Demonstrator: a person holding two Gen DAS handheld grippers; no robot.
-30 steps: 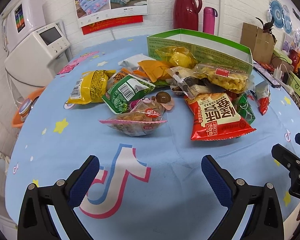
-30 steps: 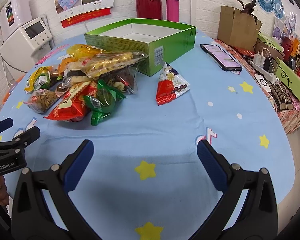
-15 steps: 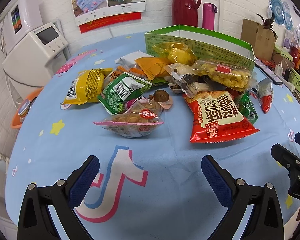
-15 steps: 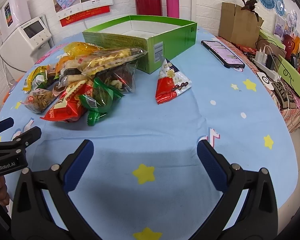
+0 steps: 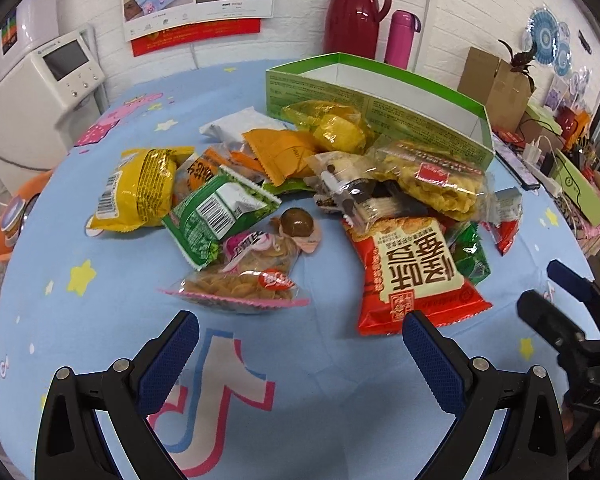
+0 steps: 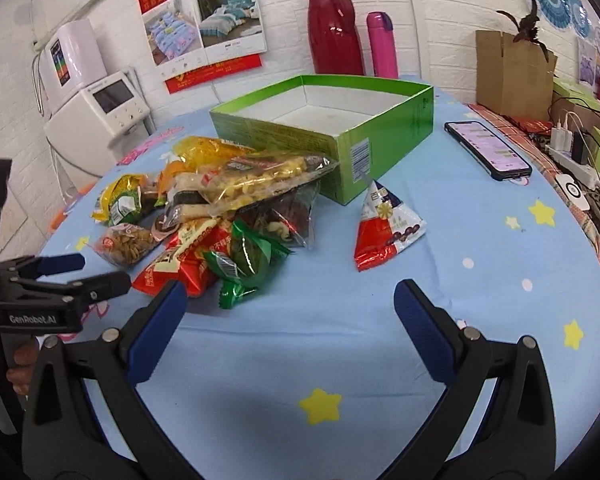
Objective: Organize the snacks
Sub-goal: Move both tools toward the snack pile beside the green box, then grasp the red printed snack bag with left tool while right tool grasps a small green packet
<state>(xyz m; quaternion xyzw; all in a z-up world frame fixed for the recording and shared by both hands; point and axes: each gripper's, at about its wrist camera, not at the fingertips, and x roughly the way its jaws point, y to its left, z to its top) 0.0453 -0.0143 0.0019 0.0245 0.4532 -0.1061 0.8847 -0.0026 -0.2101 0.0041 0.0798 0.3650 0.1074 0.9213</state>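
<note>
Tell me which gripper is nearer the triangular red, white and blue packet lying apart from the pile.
Right. The right gripper opens just short of the triangular packet, nothing between them. The left gripper faces the far side of the snack pile.

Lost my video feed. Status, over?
Left gripper open, empty. Right gripper open, empty. Snack pile on the tablecloth, green box empty. Nothing blocking.

A loose heap of snack packets point(image 5: 300, 200) lies on the blue cloth, a big red packet point(image 5: 412, 268) at its 4 o'clock edge. The empty green box point(image 6: 340, 120) stands open at 12 o'clock.
</note>
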